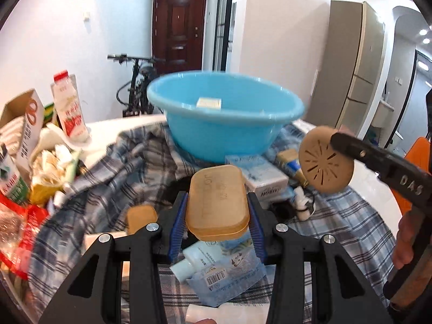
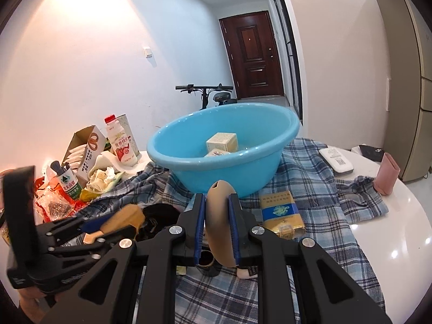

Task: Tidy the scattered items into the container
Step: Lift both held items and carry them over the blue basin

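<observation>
Left wrist view: left hand-held gripper pinches a tan rounded box across its sides, lifted above the plaid cloth. Blue basin sits just ahead, with a small box already inside.

Right wrist view: right hand-held gripper clamps a tan slotted disc edge-on, also raised short of the basin.

Step looks like transport, both loads mid-carry. Next move likely calls for getting each over the rim, then spreading the jaws. Blue-and-gold pack remains on the cloth.
</observation>
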### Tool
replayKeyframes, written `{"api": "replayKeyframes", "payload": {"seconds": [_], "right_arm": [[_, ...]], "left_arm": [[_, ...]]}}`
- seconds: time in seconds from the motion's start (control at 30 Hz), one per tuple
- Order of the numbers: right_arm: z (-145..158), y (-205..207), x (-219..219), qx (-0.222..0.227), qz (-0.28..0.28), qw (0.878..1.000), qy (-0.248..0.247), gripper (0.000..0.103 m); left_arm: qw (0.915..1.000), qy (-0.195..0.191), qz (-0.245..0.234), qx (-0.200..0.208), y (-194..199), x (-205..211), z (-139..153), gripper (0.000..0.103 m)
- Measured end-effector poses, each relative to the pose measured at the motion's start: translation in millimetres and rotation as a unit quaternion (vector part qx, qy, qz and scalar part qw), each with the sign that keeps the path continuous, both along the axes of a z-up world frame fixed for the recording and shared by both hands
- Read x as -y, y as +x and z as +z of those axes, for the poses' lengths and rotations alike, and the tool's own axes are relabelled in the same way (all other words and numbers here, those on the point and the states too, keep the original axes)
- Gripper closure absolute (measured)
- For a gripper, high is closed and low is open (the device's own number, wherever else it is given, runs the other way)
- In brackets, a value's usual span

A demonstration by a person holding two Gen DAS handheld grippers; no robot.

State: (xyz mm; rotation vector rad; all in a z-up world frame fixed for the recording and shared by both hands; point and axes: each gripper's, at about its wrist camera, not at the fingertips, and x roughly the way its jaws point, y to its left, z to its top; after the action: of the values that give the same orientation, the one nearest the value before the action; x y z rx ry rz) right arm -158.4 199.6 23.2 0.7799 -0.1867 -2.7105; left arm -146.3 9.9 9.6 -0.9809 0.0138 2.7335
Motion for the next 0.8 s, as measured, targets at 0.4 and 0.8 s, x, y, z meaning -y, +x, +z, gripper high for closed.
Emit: {"api": "replayKeyframes", "payload": {"seconds": [0.4,0.8], "right_arm": [[58.6,7.8,23.8,-0.052,-0.003,0.998,0.027,0.084],[101.7,-17.0,46.7,-0.076,-0.016,0.996,0.049,0.084]], "left_arm": [[0.9972,0.011,0.005,-0.074,-2.7,1.3,60.4,0.062],[0.9927,-0.001,0.028,-0.117,-33.5,2.5,99.0,0.062]]}}
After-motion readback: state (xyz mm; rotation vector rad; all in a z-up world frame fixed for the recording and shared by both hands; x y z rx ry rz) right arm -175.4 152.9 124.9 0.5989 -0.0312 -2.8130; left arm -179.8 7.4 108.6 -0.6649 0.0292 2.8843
